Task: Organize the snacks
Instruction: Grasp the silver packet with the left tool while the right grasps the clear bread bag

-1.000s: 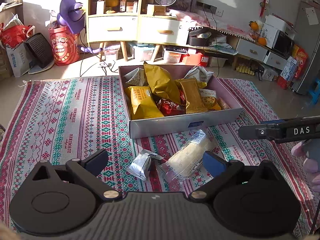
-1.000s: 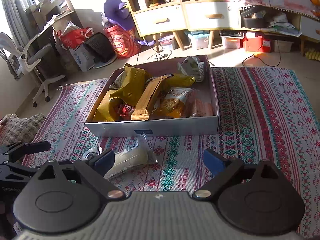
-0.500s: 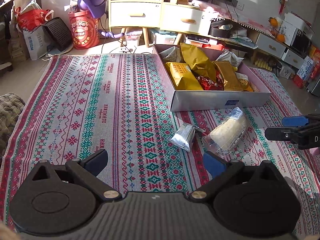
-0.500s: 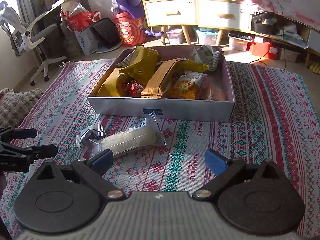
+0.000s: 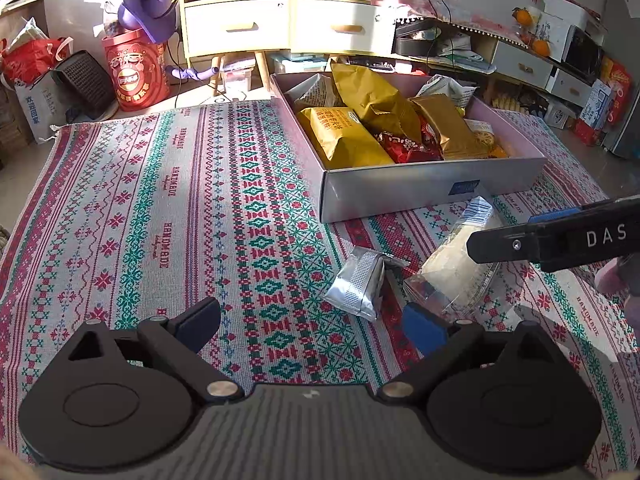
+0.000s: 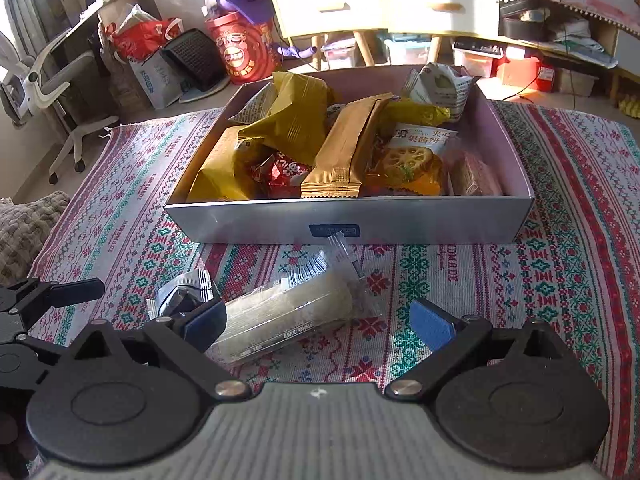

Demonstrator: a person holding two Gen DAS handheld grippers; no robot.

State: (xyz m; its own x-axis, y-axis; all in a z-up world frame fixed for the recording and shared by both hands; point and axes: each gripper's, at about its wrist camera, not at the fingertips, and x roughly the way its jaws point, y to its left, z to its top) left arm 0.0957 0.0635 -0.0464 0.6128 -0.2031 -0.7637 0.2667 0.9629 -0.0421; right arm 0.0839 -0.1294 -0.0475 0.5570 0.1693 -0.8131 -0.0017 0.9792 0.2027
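Note:
A grey box (image 5: 432, 192) full of yellow, gold and red snack bags sits on the patterned rug; it also shows in the right wrist view (image 6: 344, 220). In front of it lie a clear pack of pale crackers (image 6: 280, 312) (image 5: 456, 276) and a small silver packet (image 5: 358, 284) (image 6: 182, 294). My right gripper (image 6: 320, 328) is open, low over the rug, with the clear pack between its fingers. My left gripper (image 5: 310, 326) is open and empty, just left of the silver packet. The right gripper's finger (image 5: 552, 238) crosses the left wrist view.
The rug (image 5: 160, 200) stretches wide to the left of the box. Behind stand a cabinet with drawers (image 5: 280, 28), a red tin (image 5: 134, 76) and bags on the floor. An office chair (image 6: 44, 92) stands far left. A knitted cushion (image 6: 24, 232) lies at the rug's left edge.
My right gripper has moved forward and down, so the clear pack now lies between its fingers. My left gripper swung left and then came back nearer the silver packet.

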